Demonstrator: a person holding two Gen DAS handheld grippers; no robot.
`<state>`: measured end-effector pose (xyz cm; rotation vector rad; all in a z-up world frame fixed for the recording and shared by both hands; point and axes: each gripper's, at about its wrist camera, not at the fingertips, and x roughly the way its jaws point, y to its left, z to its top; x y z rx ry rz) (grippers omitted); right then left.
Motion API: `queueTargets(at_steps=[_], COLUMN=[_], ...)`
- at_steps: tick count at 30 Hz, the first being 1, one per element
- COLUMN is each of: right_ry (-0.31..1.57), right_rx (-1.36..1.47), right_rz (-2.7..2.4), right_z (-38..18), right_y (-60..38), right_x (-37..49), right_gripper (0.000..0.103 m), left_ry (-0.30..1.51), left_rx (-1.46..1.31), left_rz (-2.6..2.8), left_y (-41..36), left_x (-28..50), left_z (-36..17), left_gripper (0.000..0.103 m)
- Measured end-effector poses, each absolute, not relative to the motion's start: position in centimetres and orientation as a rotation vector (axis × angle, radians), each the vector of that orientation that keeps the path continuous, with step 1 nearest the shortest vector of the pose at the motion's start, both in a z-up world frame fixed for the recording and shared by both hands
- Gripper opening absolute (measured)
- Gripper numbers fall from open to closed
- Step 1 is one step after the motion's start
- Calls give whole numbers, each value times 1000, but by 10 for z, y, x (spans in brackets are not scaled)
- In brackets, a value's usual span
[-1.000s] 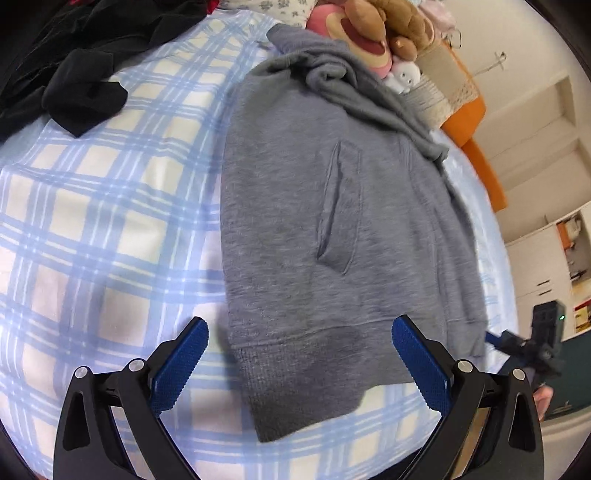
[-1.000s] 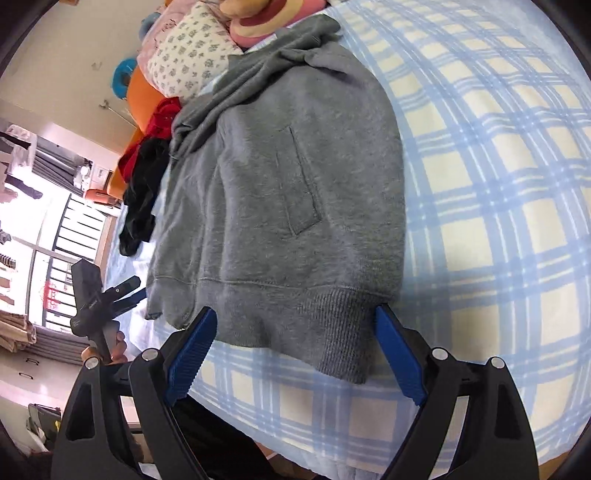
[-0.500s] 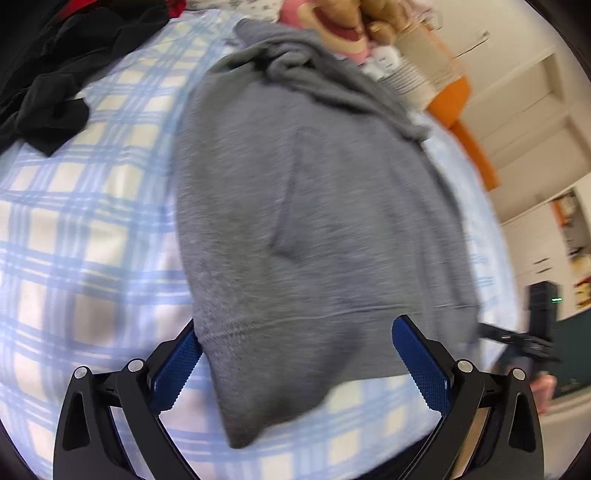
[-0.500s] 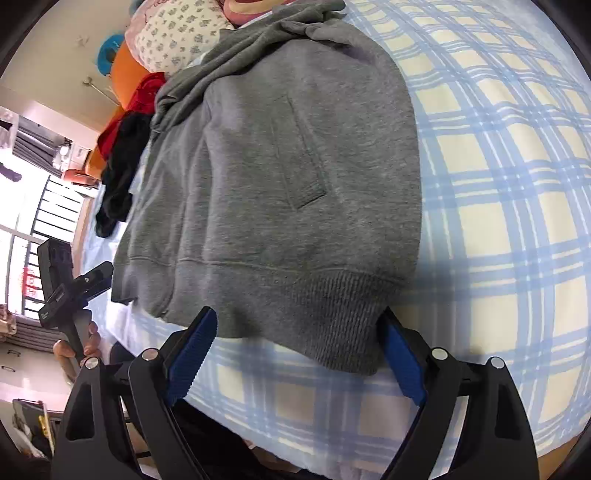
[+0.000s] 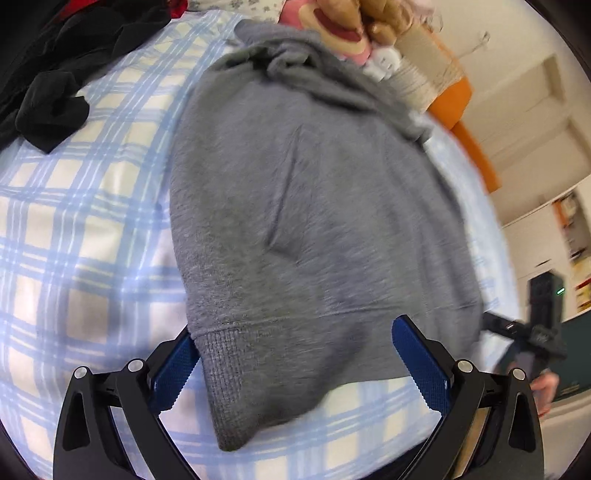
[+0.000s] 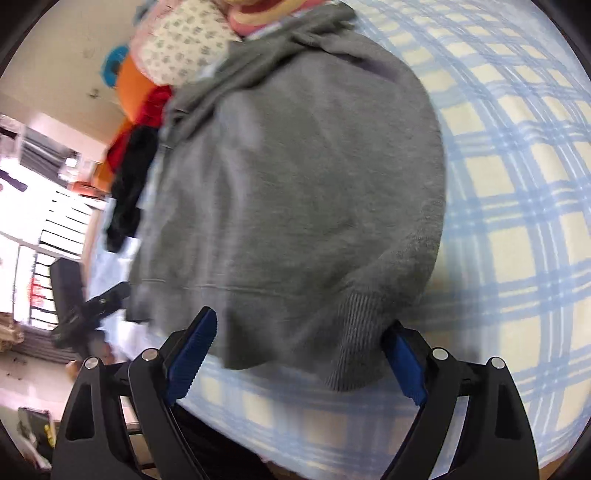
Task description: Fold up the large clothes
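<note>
A grey hoodie (image 5: pixel 303 206) lies flat on a blue-and-cream checked bed sheet (image 5: pixel 81 221), its ribbed hem toward me. My left gripper (image 5: pixel 295 363) is open, its blue pads on either side of the hem's left corner (image 5: pixel 229 387). In the right wrist view the hoodie (image 6: pixel 295 192) fills the middle, and my right gripper (image 6: pixel 299 354) is open around the hem's right corner (image 6: pixel 358 343). The other gripper shows at the edge of each view (image 5: pixel 543 325) (image 6: pixel 85 306).
Black and red clothes (image 5: pixel 51 81) are heaped at the far left of the bed. Plush toys (image 5: pixel 343 26) and patterned pillows (image 6: pixel 184 48) lie beyond the hood. An orange headboard (image 5: pixel 454 96) and white cabinets stand at the right. The bed's front edge (image 6: pixel 295 443) is close.
Both grippers have moved forward to the hoodie's hem, so each bottom corner now sits between open pads. The hoodie has not moved.
</note>
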<state>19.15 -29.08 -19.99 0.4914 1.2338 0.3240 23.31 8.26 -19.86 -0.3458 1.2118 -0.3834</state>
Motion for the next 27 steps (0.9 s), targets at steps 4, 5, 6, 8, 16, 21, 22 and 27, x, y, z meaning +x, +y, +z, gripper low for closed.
queueTargets(at_steps=[4,5,6,8,16,21,22,27], right_ry=[1202,1195,1195,1195,1171,1044,1020,925], right_rx=[500,516,528,519,482,496,492,490], right_rz=[337,343,351,356,395,422,421,423], right_z=[-193,-192,-191,-188,-184,-154,-146,-113], right_y=[-289,-289,-290,-288,-278,-287,-291,-305], right_x=[189,189,191,194,205,193,191,184], right_gripper=[77,68,64,46,16,14,14,13], left_ry=[1216,1213,1207,1182,1194,1164,1150,1079], left_rx=[-298,-303,-312,-307,-281,-402,-400,-368], left_rz=[-355,-344,-346,-333,-274,-270,-276,-305], left_y=[79,78,76,72,66,100,104,100], left_x=[230,230,230,231,249,239,235,223], left_z=[-203,-200,-198,-187,-184,-178,-174,-144], left_gripper=[101,101,100,93,48,21,20,18])
